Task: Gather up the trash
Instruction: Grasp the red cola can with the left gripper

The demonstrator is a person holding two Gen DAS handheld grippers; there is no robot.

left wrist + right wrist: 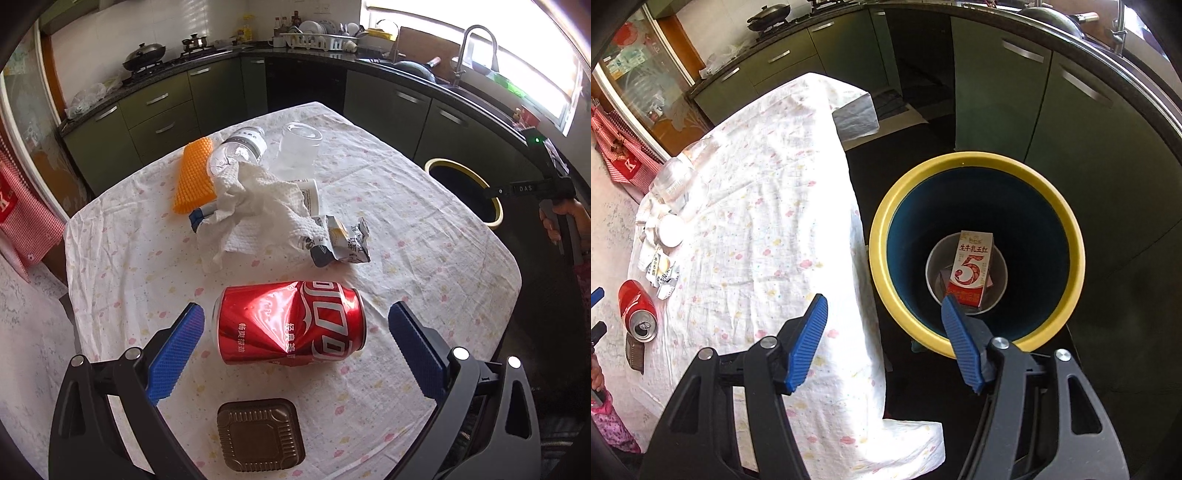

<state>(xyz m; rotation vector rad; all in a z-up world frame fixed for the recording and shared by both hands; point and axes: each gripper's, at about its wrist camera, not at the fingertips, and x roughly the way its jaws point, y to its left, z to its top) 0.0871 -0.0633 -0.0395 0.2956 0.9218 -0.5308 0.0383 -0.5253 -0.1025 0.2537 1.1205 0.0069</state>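
A dented red cola can (pixel 290 323) lies on its side on the cloth-covered table (pixel 424 236). My left gripper (pixel 295 314) is open, its blue fingers on either side of the can, apart from it. Behind the can lie a crumpled paper towel (pixel 255 206), a torn wrapper (pixel 341 240), a plastic bottle (pixel 238 149) and a clear cup (pixel 299 147). My right gripper (pixel 882 310) is open and empty above the gap between the table's edge and the yellow-rimmed trash bin (pixel 977 162), where a red-and-white milk carton (pixel 971 269) lies. The can also shows in the right wrist view (pixel 637 308).
A brown plastic tray (pixel 260 434) sits near the table's front edge. An orange spiky brush (pixel 194 175) lies at the back left. Green kitchen cabinets (pixel 159 107) and a counter with a sink surround the table. The bin stands on the dark floor right of the table.
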